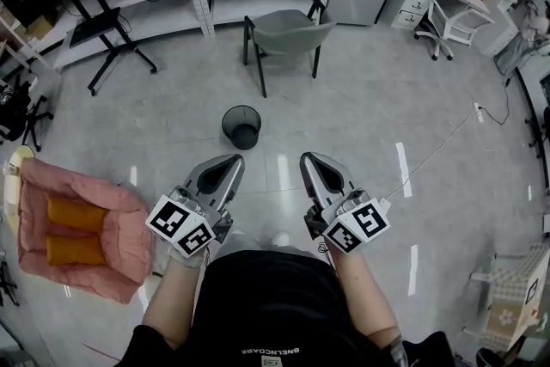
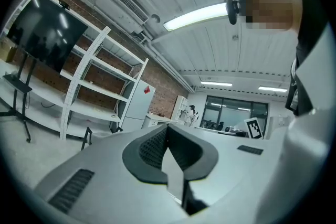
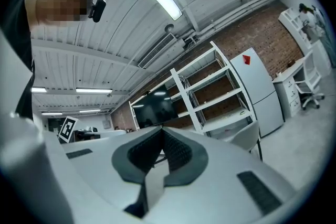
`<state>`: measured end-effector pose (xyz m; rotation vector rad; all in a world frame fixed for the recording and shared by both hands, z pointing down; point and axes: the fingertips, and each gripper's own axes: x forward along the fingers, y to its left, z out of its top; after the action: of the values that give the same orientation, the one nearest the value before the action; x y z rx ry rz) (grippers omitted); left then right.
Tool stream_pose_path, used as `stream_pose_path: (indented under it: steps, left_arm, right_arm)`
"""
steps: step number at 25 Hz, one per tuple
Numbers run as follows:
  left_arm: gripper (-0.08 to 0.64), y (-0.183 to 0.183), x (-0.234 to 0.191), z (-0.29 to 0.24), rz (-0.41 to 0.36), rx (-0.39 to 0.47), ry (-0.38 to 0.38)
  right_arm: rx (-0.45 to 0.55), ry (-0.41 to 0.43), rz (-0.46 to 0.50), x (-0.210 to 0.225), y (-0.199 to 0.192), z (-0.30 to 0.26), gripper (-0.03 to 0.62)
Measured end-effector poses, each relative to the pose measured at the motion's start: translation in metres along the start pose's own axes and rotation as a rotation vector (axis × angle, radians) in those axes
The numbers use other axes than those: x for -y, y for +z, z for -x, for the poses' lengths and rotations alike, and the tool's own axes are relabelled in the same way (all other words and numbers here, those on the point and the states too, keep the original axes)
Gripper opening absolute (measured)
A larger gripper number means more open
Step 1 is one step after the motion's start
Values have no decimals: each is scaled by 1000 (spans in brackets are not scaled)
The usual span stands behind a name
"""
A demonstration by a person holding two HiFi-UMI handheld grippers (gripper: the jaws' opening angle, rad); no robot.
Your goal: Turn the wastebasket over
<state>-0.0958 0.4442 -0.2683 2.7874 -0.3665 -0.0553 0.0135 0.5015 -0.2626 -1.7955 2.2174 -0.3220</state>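
Black wastebasket (image 1: 241,126) upright on the floor (image 1: 361,107), mouth up, just beyond both claws and roughly midway between them. Left claw (image 1: 227,166) and right claw (image 1: 310,164) level, side by side, each closed together on nothing, neither touching it. Grey chair (image 1: 290,32) farther off.

shirt (image 1: 284,305): black | left gripper (image 1: 229,161), right gripper (image 1: 309,159): grey | marker cubes (image 1: 180,226): black-white | jaws: dark, ribbed

Bare floor (image 1: 284,146) around wastebasket (image 1: 241,126); chair (image 1: 288,37) stands behind.
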Motion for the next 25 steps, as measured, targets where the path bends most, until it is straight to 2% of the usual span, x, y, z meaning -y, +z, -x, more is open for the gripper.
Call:
stream_pose_path:
  steps: [6, 13, 18, 25]
  left_arm:
    - [14, -8, 1, -5, -9, -6, 25]
    - [14, -10, -32, -19, 18, -2, 36]
    - [14, -8, -81, -39, 54, -6, 32]
    - [14, 2, -180, -77, 111, -42, 28]
  right_arm:
    - [-18, -12, 5, 18, -11, 6, 11]
    - [-45, -30, 13, 37, -15, -20, 11]
    - [-90, -49, 22, 56, -25, -64, 11]
    - [-163, -81, 32, 88, -39, -163, 11]
